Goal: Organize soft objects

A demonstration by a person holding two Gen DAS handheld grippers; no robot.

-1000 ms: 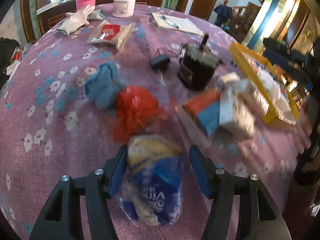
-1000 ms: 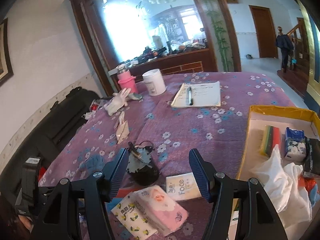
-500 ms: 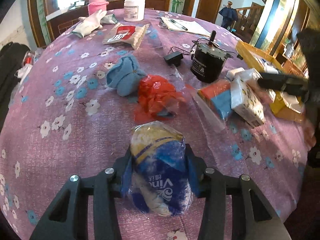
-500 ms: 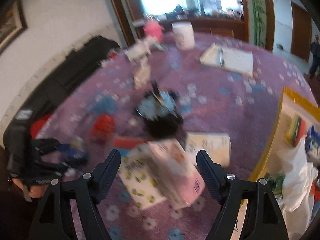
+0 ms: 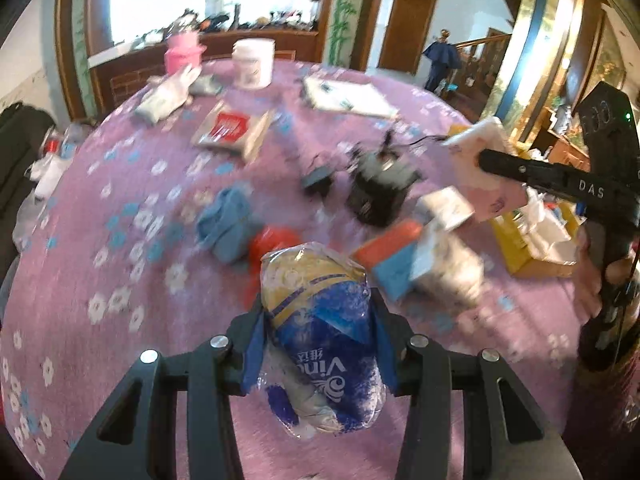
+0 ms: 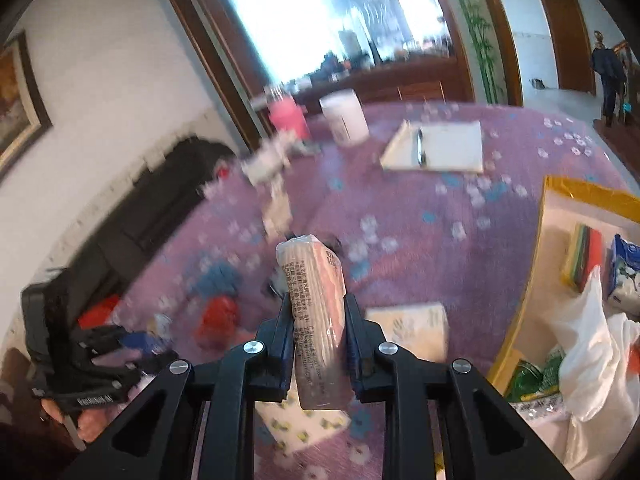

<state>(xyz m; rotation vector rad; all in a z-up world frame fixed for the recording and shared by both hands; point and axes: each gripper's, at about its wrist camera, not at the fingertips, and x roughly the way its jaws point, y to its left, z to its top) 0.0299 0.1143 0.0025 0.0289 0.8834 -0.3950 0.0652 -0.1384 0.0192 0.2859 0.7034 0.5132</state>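
Note:
My left gripper is shut on a blue and yellow tissue pack, which hangs just above the purple flowered tablecloth. The right gripper has its jaws closing on a pink tissue pack standing on edge, and both pads press its sides. That pack is lifted off the table. Loose on the cloth lie a blue cloth, a red plastic bag, an orange and blue sponge and two white tissue packs. To the right stands a yellow box.
A black motor with its plug stands mid-table. Farther back are a notepad with a pen, a white jar, a pink flask, a glove and a snack bag. The box holds a sponge, a tissue pack and a white bag.
The left gripper closed on the blue and yellow pack and raised it. The right gripper dipped to the pink pack, closed on it and lifted it off the table.

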